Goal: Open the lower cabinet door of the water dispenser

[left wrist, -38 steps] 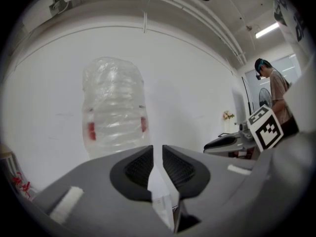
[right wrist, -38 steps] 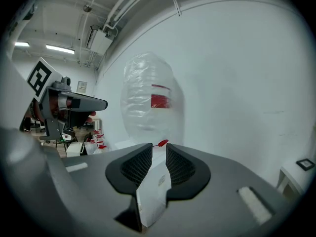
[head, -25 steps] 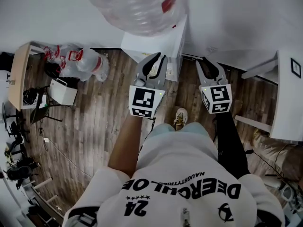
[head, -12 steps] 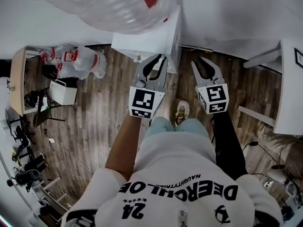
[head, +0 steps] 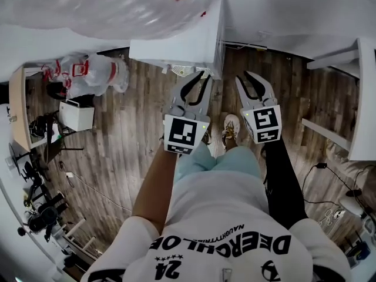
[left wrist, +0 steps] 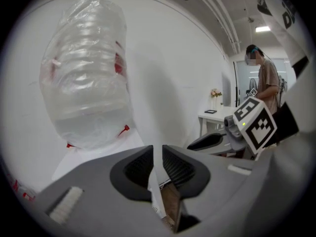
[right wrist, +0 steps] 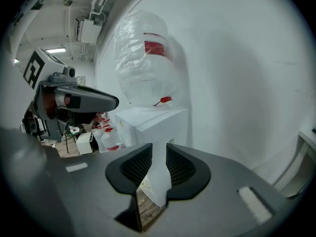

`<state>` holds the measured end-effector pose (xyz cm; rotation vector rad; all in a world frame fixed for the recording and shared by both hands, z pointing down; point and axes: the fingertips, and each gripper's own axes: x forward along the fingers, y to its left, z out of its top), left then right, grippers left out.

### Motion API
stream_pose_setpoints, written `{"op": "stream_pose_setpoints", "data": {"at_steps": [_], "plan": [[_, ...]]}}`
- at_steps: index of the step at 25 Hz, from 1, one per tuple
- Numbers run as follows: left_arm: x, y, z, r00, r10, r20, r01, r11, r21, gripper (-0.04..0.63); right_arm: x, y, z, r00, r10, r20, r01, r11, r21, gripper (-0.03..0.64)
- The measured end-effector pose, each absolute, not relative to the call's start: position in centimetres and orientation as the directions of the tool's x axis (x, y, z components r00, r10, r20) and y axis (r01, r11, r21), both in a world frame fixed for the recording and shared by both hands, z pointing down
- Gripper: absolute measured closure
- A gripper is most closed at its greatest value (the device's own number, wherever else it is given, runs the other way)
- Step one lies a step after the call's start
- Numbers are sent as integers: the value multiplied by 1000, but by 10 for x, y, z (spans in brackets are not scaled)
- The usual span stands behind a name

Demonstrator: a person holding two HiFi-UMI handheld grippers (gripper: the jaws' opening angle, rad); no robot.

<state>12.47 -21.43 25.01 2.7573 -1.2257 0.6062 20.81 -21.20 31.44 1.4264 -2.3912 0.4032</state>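
Note:
The white water dispenser (head: 182, 46) stands against the wall with a big clear bottle (head: 106, 4) on top. From above, its front is foreshortened and I cannot make out the lower door. My left gripper (head: 198, 77) hangs just in front of the dispenser's near corner, open by a narrow gap with nothing in it (left wrist: 158, 149). To its right, my right gripper (head: 251, 78) is also open and empty (right wrist: 159, 149). In the right gripper view, the dispenser's corner (right wrist: 153, 125) shows through the gap, still some way off. Neither gripper touches the dispenser.
Spare water bottles (head: 94, 75) and a small white box (head: 75, 115) lie on the wood floor at the left, beside a wooden table (head: 17, 107). A white table (head: 364, 98) stands at the right, cables (head: 329, 175) below it. Another person (left wrist: 264, 83) stands far off.
Both grippers have come down together in front of the dispenser, which now looks larger and nearer. Their jaw gaps look the same.

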Motion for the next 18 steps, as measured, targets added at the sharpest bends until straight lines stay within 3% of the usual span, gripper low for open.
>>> {"op": "stream_pose_setpoints", "data": {"at_steps": [11,18], "plan": [[132,-211,326,730,-531,429,-579,-815,-24,535,206,-205,383,-331,-812,480,-940,329,-91,549],[135,-197,379,787,-419,453,-478,-878,19,537,193,-189,433,-301,-804,512,-944,328,-40,543]]}}
